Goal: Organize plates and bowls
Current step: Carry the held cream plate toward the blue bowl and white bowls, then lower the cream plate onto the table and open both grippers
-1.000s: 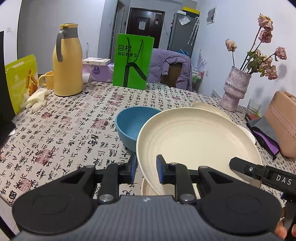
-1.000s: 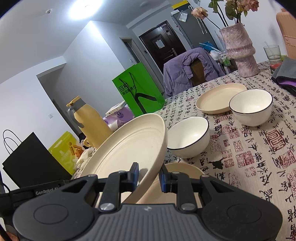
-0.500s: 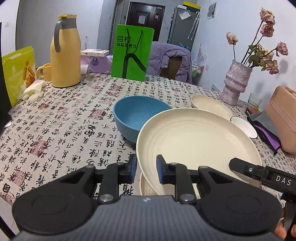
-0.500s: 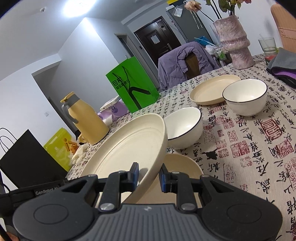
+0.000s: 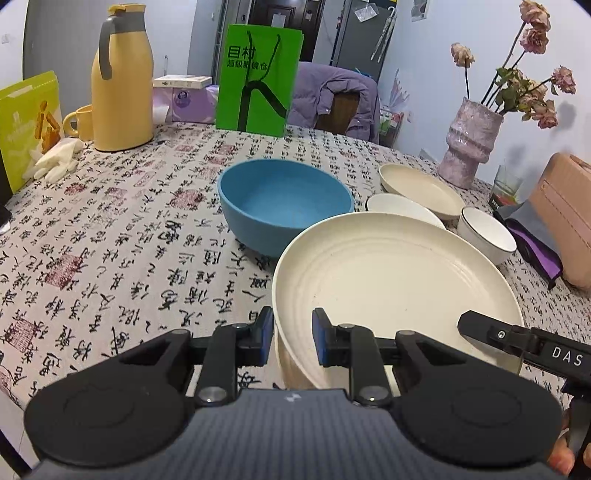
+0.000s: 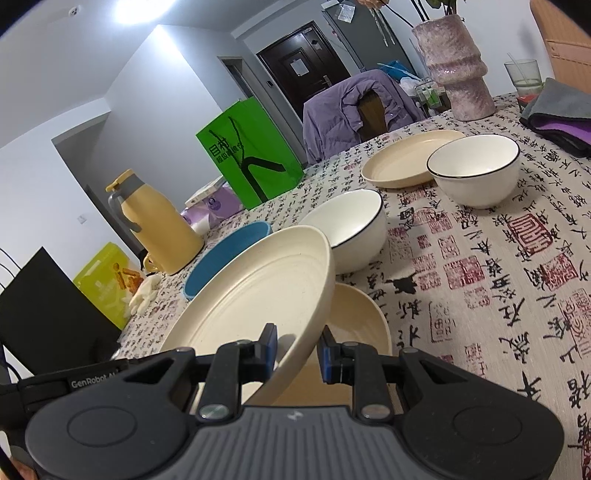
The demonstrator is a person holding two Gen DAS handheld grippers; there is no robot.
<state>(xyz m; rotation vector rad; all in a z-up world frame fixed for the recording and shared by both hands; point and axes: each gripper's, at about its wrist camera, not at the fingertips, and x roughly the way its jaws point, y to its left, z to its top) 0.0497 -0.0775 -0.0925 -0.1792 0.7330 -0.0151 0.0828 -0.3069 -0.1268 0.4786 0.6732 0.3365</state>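
White walls (image 6: 55,155), dark door (image 6: 299,77), ceiling light (image 6: 136,9), jacket-draped chair (image 5: 332,99).

Lower plate (image 6: 364,321) mostly hidden; handbag (image 5: 565,218) cropped
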